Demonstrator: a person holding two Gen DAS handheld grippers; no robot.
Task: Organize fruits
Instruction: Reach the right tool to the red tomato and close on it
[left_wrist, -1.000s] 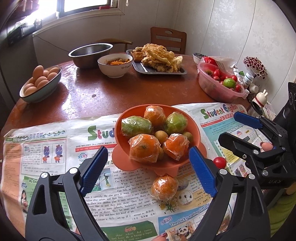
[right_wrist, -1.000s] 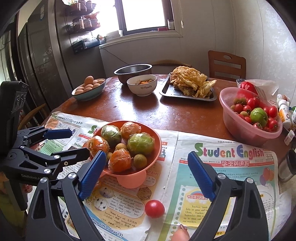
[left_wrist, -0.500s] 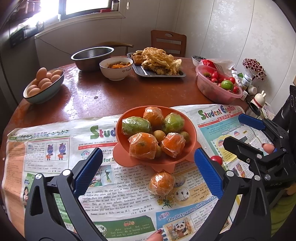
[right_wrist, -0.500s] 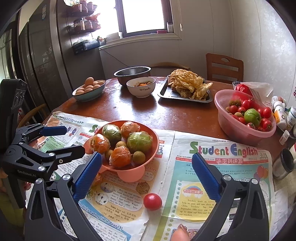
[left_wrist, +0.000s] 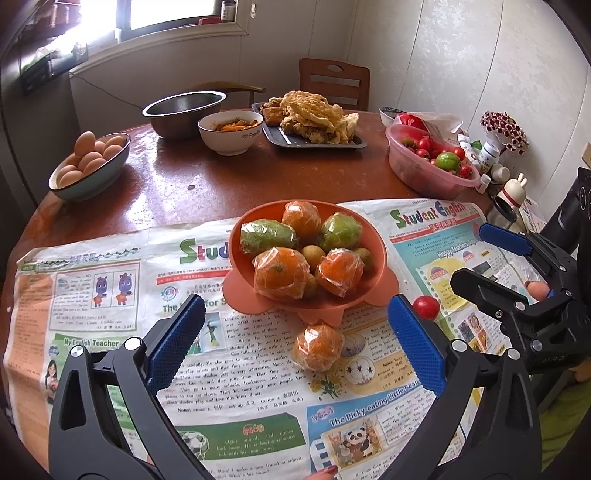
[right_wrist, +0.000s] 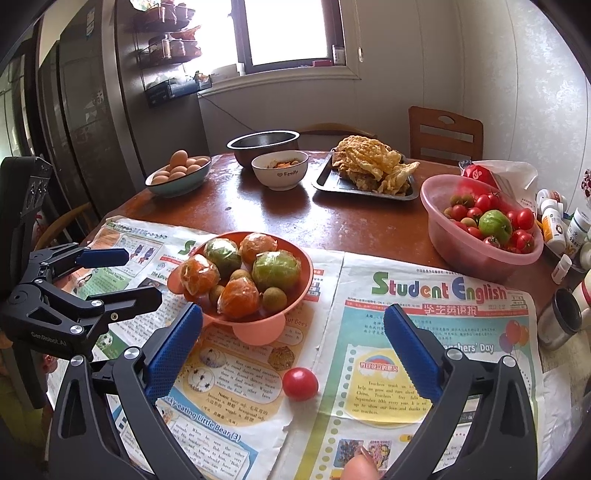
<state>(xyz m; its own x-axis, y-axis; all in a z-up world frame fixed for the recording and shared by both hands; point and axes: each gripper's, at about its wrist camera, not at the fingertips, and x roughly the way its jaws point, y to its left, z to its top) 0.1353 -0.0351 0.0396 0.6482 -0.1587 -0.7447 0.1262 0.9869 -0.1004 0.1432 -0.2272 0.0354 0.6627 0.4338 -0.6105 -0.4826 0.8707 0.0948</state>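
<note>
A wrapped orange (left_wrist: 318, 347) lies on the newspaper (left_wrist: 110, 280) just before the orange fruit bowl (left_wrist: 373, 254); a red tomato (right_wrist: 300, 383) lies nearby; left gripper (left_wrist: 295, 343) and right gripper (right_wrist: 293, 350), having just widened, hover released, grasping nothing.

A: What's under the wrapped fruit in the orange bowl (left_wrist: 373, 243)?

B: Can't tell; the top layer covers whatever lies lower. The plastic wrap also blurs the skins of the green ones.

A: And the wrapped orange (left_wrist: 318, 347) on the newspaper (left_wrist: 110, 295)?

B: From the right wrist view it's hidden behind the blue finger (right_wrist: 173, 347).

A: The pill bottles (right_wrist: 554, 221)?

B: Labels too small to read, and the picture's edge cuts some off.

A: The person?

B: Only a fingertip (right_wrist: 360, 469) at the bottom edge.

A: The pink tub (right_wrist: 476, 254)?

B: Its lower fruit is buried under tomatoes.
</note>
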